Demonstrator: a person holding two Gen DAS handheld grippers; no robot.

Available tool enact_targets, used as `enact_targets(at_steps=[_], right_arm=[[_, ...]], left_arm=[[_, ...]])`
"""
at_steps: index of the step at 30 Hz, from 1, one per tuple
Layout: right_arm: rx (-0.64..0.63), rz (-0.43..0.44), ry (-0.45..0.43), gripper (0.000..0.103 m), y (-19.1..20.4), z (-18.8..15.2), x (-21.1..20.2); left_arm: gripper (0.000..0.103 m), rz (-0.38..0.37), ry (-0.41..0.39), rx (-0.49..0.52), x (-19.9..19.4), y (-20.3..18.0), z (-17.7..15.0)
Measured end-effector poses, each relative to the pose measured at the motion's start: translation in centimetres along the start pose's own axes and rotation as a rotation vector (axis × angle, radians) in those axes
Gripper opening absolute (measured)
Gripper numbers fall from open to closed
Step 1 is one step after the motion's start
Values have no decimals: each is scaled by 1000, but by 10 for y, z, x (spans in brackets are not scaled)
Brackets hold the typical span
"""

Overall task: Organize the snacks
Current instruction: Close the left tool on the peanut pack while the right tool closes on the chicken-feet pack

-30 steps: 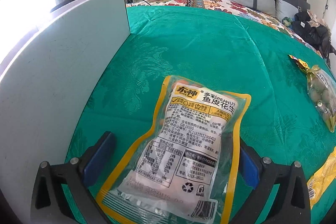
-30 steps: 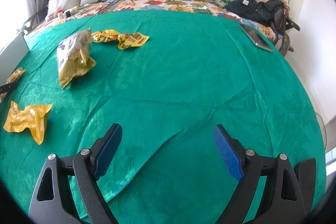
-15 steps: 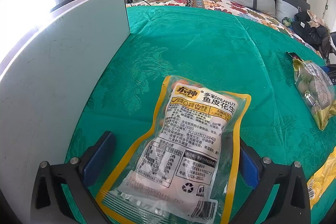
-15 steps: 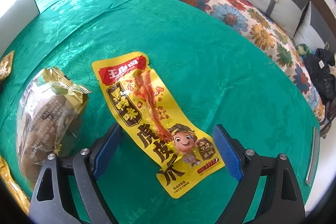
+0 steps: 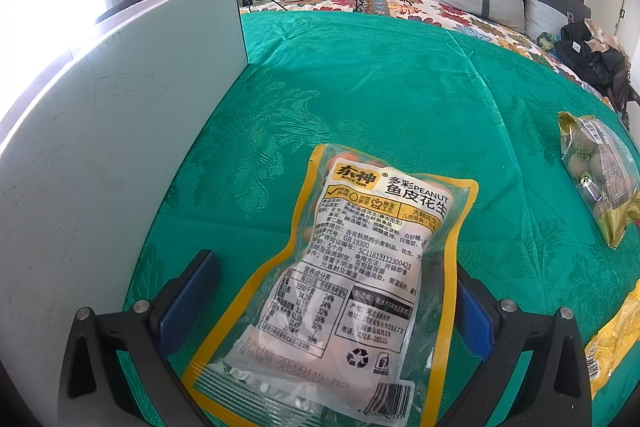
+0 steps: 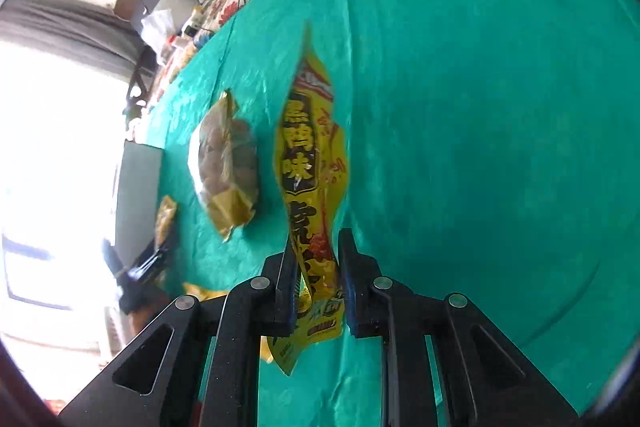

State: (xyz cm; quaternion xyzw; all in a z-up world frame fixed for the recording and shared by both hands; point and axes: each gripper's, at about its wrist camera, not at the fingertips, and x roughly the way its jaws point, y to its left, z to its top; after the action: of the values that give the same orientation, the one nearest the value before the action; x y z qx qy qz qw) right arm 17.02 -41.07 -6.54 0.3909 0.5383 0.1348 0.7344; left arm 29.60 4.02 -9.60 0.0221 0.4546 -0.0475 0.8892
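The right hand-held gripper (image 6: 314,269) is clamped on a yellow snack packet (image 6: 310,163) lifted off the bed (image 6: 480,107). The left hand-held gripper (image 5: 324,301) gapes around the peanut bag (image 5: 352,279), not gripping. Sorting has barely begun: other packets remain scattered.

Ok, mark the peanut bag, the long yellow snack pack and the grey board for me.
peanut bag (image 5: 352,275): left wrist view, on its printed label.
long yellow snack pack (image 6: 308,163): right wrist view, on the black lettering mid-pack.
grey board (image 5: 112,155): left wrist view, on its flat face.
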Motion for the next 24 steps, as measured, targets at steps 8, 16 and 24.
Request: enact_targets(at_steps=[8,16,24], right_arm=[[95,-174,-234,43,-41,-76,-54],[-158,-593,-277,84,7,-74,-15],[-325,-721,-356,94,26,-95,18]], left_arm=[[103,0,0,0,0,0,0],[103,-1,0,0,0,0,0],[103,-2,0,0,0,0,0]])
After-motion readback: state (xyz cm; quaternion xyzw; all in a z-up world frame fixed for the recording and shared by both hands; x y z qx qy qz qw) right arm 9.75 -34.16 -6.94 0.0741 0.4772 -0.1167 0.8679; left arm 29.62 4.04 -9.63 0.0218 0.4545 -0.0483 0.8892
